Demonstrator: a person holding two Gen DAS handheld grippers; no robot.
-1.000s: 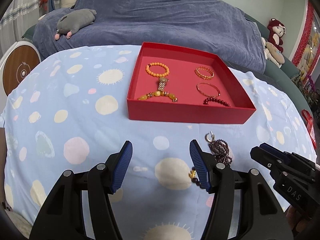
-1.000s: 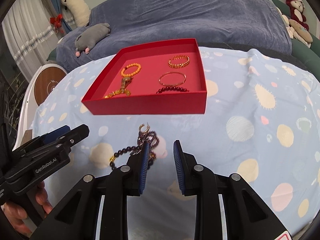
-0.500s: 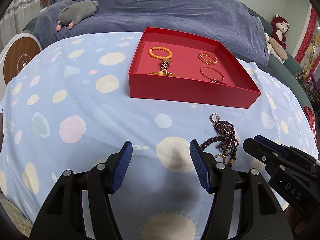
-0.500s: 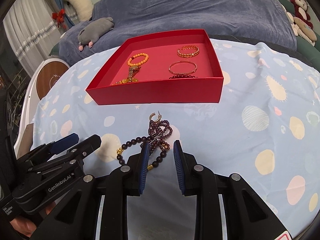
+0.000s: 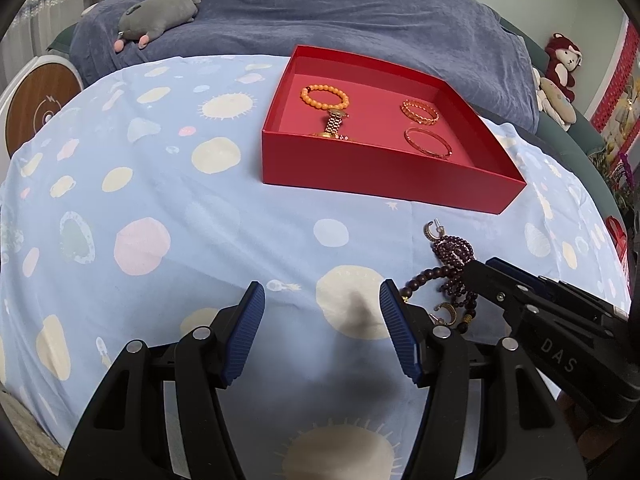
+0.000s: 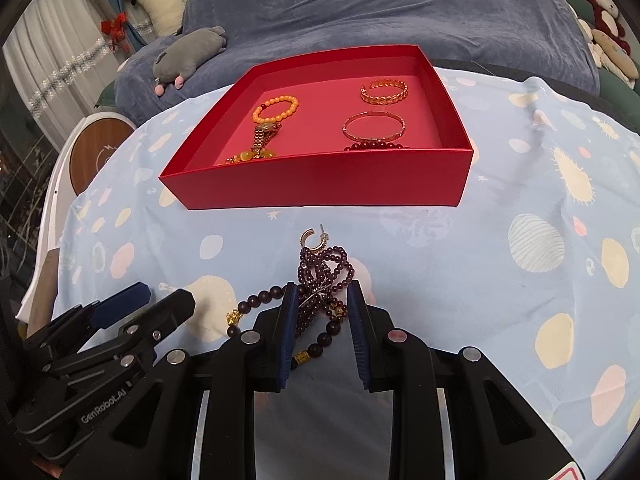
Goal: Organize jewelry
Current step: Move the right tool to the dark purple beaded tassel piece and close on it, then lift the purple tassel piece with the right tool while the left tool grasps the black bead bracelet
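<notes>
A tangle of dark purple beads (image 6: 324,268) lies on the spotted cloth just in front of the red box (image 6: 320,184). A gold hoop earring (image 6: 312,238) rests at the tangle's far end. My right gripper (image 6: 322,296) stands narrowly open with its fingers on either side of the beads, not pressing on them. The left gripper (image 5: 320,300) hovers open over bare cloth, left of the beads (image 5: 454,252). A second hoop (image 5: 446,312) lies beside them. The box (image 5: 380,168) holds an orange bracelet (image 5: 324,96), a gold watch (image 5: 334,124), two gold bangles (image 5: 420,112) and dark beads (image 6: 376,146).
A sofa under a blue cover (image 5: 360,12) runs behind the table, with a grey plush toy (image 5: 160,12) on it. A round white and wood device (image 5: 36,100) stands at the left. The cloth-covered table drops off at its left edge.
My right gripper has moved forward and down, so the bead tangle now sits between its fingers instead of ahead of them. The left view has shifted slightly; its jaws keep the same gap.
</notes>
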